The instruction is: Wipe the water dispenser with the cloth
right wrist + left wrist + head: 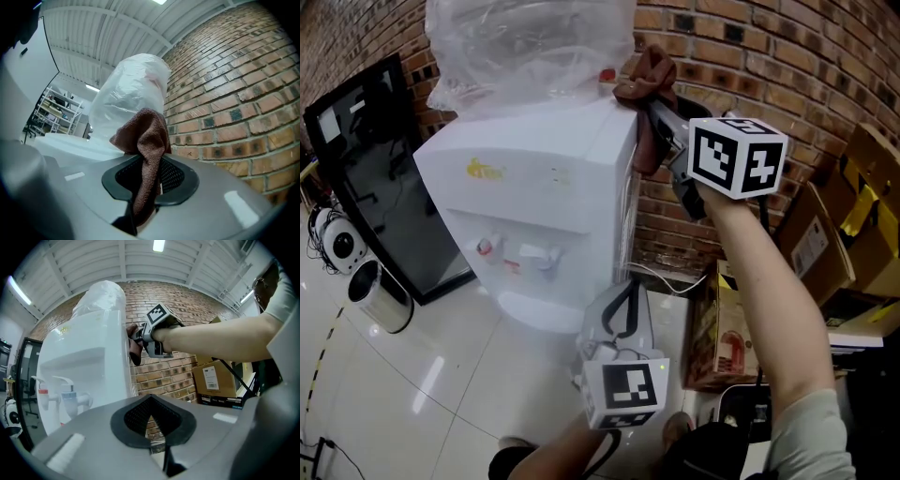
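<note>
The white water dispenser [534, 178] stands against the brick wall, with a plastic-wrapped bottle [525, 47] on top. My right gripper [656, 108] is shut on a brown cloth [645, 80], which it holds at the dispenser's top right back corner. In the right gripper view the cloth [147, 140] hangs bunched between the pads of the right gripper [149, 176], with the bottle [131, 93] behind. My left gripper [625, 289] is low in front of the dispenser's right side, shut and holding nothing. The left gripper view shows the left gripper [149, 420], the dispenser [79, 376] and the cloth [135, 345].
Two taps [520, 253] stick out of the dispenser's front. A black glass panel [375, 169] and a white cylindrical bin [380, 295] stand at the left. Cardboard boxes [825, 234] are stacked at the right by the brick wall [750, 56]. A cable runs behind the dispenser.
</note>
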Motion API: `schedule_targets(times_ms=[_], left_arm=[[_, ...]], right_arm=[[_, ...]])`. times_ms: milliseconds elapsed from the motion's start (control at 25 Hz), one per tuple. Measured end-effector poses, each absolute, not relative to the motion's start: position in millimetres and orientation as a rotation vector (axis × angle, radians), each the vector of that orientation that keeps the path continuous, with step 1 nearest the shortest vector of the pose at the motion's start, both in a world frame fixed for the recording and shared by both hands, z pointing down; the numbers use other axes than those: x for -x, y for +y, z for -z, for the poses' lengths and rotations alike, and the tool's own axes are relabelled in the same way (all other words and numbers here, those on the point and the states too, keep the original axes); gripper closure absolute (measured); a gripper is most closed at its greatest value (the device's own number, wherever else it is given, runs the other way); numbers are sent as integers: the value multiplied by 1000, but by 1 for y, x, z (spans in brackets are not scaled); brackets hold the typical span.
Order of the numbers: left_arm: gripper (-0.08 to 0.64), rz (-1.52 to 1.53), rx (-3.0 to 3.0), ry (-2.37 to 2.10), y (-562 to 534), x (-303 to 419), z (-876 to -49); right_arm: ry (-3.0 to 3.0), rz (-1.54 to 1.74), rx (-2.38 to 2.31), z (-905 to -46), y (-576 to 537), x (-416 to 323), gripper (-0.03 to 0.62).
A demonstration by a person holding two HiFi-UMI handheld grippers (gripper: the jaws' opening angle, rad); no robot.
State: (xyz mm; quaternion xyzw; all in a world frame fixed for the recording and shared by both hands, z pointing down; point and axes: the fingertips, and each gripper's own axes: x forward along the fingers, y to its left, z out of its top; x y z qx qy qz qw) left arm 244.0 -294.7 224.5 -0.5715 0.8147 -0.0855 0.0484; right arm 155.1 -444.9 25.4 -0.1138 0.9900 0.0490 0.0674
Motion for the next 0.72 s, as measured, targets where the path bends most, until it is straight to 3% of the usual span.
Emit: schedule_targets(times_ms=[720], left_arm=[[560, 261, 1776, 2579, -306, -239, -277]], right_arm=[[3224, -91, 387, -179, -462, -144, 500]])
